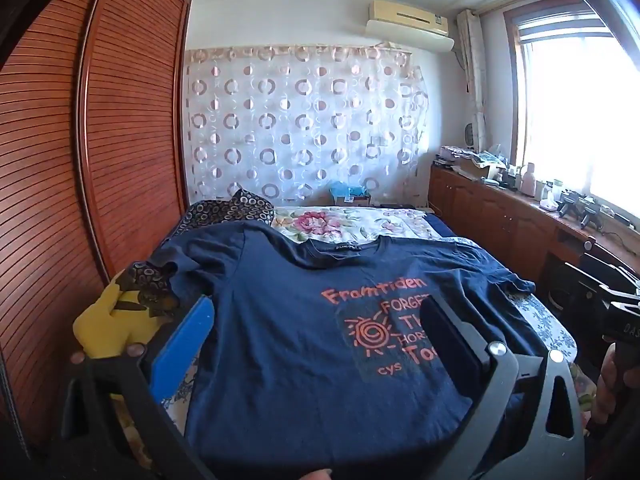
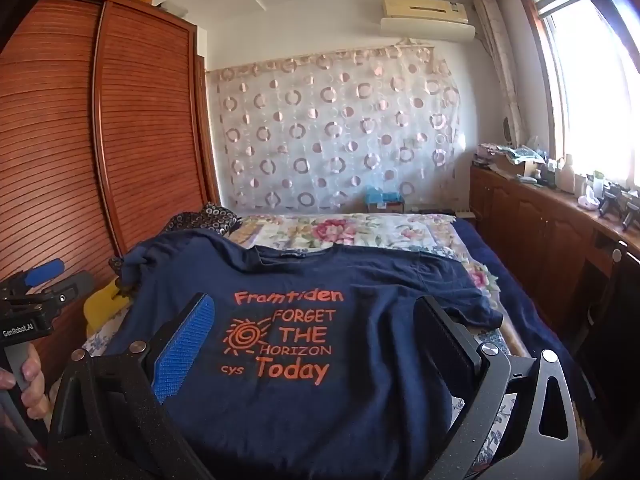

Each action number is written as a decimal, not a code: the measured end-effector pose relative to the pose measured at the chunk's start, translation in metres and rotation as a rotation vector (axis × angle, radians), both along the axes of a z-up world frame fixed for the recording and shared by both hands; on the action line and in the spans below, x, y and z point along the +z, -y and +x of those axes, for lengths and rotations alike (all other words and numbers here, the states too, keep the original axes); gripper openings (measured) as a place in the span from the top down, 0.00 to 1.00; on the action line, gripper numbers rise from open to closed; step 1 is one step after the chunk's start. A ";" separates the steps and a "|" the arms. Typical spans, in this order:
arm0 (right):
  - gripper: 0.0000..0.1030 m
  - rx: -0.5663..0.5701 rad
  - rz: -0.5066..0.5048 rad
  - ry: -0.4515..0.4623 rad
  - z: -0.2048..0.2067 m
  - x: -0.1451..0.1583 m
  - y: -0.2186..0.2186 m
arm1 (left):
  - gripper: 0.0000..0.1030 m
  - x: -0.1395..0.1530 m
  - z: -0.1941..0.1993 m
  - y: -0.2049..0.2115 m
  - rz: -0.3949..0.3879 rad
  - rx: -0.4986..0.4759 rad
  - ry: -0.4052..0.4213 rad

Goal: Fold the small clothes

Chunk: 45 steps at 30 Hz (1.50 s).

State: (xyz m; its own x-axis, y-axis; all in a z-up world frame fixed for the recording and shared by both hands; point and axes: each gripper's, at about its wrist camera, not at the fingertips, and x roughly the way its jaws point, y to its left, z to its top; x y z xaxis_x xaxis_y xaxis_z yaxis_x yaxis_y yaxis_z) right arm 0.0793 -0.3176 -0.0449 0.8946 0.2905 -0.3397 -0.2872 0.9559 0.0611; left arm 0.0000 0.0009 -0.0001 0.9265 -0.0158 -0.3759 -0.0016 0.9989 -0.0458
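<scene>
A navy T-shirt (image 1: 280, 360) with orange lettering lies spread face up on the bed, collar toward the far wall, sleeves out to both sides. My left gripper (image 1: 320, 344) hovers over its lower half, open wide, with the blue pad (image 1: 184, 352) near the shirt's left edge and the black finger (image 1: 452, 336) over the print. In the right wrist view the T-shirt (image 2: 320, 408) fills the foreground, and my right gripper (image 2: 316, 344) is open just as wide above the print. Neither gripper touches the cloth.
A floral bedsheet (image 1: 320, 220) covers the bed behind the shirt. A yellow cushion (image 1: 108, 320) and a dark ring-patterned pillow (image 1: 224, 210) lie at the left, by the slatted wardrobe (image 1: 120, 140). A cluttered wooden cabinet (image 2: 540, 216) runs under the window on the right.
</scene>
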 end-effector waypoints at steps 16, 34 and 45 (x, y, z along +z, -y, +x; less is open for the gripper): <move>0.01 -0.003 0.002 0.008 -0.001 0.000 0.003 | 0.00 0.003 -0.002 0.001 0.007 -0.005 0.014; 0.01 -0.004 0.002 0.017 -0.002 0.000 -0.001 | 0.00 0.004 -0.004 0.000 0.011 -0.009 0.016; 0.01 -0.004 0.003 0.020 -0.004 0.003 -0.004 | 0.00 0.005 -0.005 0.000 0.010 -0.009 0.017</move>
